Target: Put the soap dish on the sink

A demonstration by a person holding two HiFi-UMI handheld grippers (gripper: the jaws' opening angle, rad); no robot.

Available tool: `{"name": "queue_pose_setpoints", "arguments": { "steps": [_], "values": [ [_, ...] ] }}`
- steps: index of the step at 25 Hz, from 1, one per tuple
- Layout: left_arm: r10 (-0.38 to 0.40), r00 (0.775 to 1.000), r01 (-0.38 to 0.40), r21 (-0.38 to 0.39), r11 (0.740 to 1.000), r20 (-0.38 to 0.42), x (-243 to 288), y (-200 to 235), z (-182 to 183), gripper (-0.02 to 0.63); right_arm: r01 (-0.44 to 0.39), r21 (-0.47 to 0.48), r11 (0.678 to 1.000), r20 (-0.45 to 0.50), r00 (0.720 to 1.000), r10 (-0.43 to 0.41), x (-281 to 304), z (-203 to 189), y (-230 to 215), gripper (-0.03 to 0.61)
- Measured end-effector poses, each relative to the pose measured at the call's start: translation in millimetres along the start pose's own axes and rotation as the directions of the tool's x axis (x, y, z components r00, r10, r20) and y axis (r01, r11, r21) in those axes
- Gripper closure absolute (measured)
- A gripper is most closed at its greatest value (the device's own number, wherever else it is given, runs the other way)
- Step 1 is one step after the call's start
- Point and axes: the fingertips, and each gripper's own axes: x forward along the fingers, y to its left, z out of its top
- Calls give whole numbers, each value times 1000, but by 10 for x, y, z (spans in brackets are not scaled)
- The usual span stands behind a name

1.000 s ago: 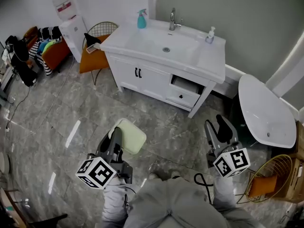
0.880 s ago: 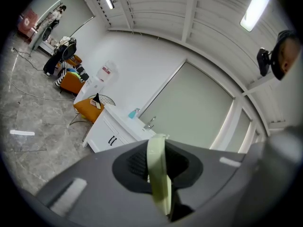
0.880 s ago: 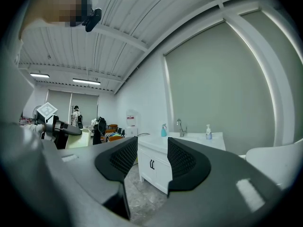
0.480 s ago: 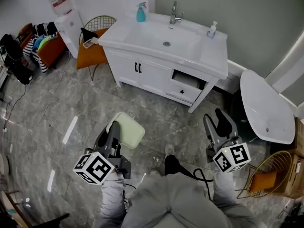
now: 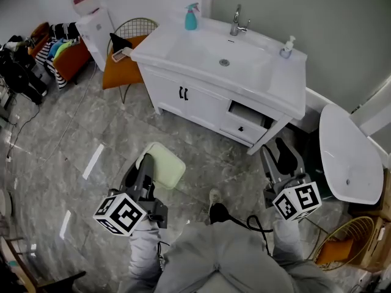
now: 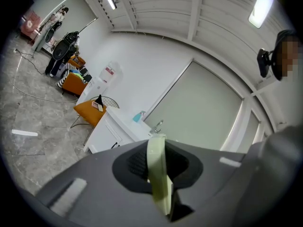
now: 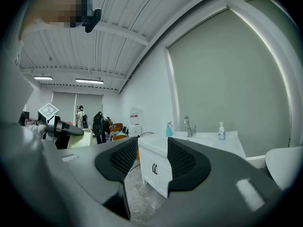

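Observation:
The soap dish [image 5: 166,165] is pale green with rounded corners. My left gripper [image 5: 146,165] is shut on its near edge and holds it over the grey floor. In the left gripper view the dish [image 6: 158,174] stands edge-on between the pads of the left gripper [image 6: 157,167]. The white sink cabinet [image 5: 287,81] stands ahead against the wall, well beyond both grippers; it also shows as the sink [image 7: 201,138] in the right gripper view. My right gripper [image 5: 282,155] is open with nothing in it, and through the gap of the right gripper [image 7: 152,160] I see the cabinet front.
On the sink top stand a teal spray bottle [image 5: 192,17], a faucet [image 5: 238,22] and a soap dispenser [image 5: 285,46]. A drawer [image 5: 247,118] is partly pulled out. An orange chair [image 5: 122,66] stands left of the cabinet, a white toilet lid [image 5: 347,163] and a wire basket [image 5: 342,243] to the right.
Both grippers have travelled forward over the floor towards the sink cabinet, which now looks nearer. The left gripper still grips the dish; the right stays open.

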Motion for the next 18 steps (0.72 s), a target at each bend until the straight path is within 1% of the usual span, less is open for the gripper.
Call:
{"name": "queue_pose_setpoints", "arguments": {
  "steps": [6,11,18],
  "values": [
    [19,1000,-19,4,1000,18,565,-73,140,526,-35,12,999,-6,999,35,484,46,-374,400],
    [44,999,-44,2,999,19,1016,-175,201,526,-55,27,998,4,998,55,846,126,-705,400],
    [53,997,-55,25,998,51,1550,-272,318,526,-100,46,994,3,995,100,1294,153,-1073,400]
  ]
}}
